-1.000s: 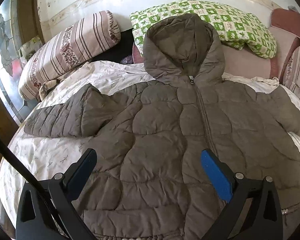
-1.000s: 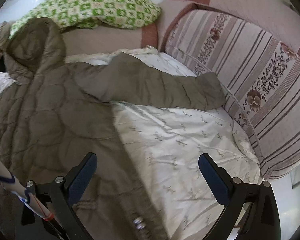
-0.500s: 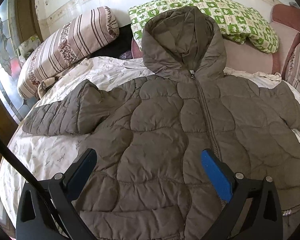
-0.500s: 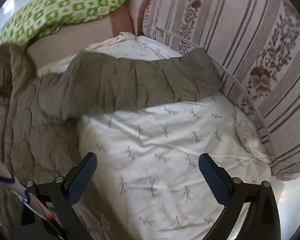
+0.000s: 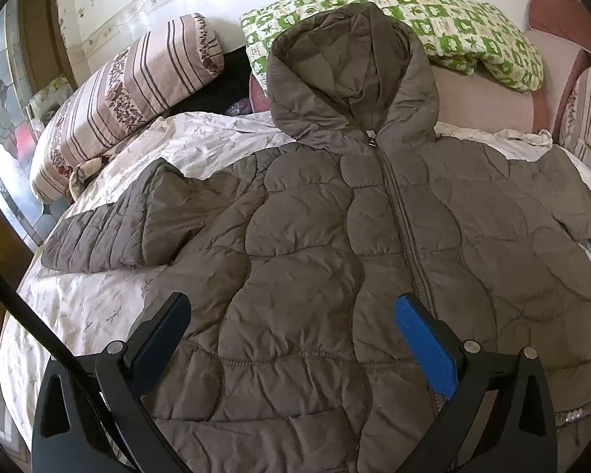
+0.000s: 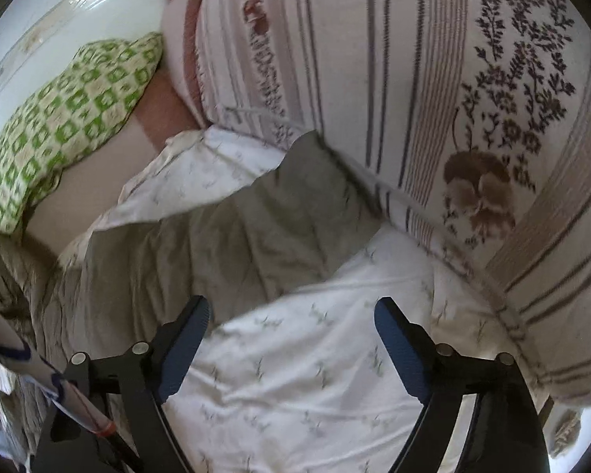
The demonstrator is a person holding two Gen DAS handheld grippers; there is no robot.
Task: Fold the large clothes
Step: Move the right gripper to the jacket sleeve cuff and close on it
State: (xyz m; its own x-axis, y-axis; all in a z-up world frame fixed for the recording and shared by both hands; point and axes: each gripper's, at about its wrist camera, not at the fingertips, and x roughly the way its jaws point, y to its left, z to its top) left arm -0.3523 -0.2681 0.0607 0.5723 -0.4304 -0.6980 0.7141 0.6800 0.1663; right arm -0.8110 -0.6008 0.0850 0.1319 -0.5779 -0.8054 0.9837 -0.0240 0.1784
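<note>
My right gripper swings over to the jacket sleeve, jaws narrowing (nothing between them yet); sleeve fold comes next.

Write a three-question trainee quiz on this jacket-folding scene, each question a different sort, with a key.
1. True or false: the jacket lies front side up with its zipper closed.
2. Multiple choice: the hood leans on which thing? A) the striped pillow B) the green checked pillow C) bare wall
3. Fill in: the right gripper hovers over the white ____, near the jacket's sleeve.

Key: 1 true. 2 B. 3 sheet; nothing lies between its closing jaws. The left gripper hangs open above the jacket's lower front, gripping nothing.
</note>
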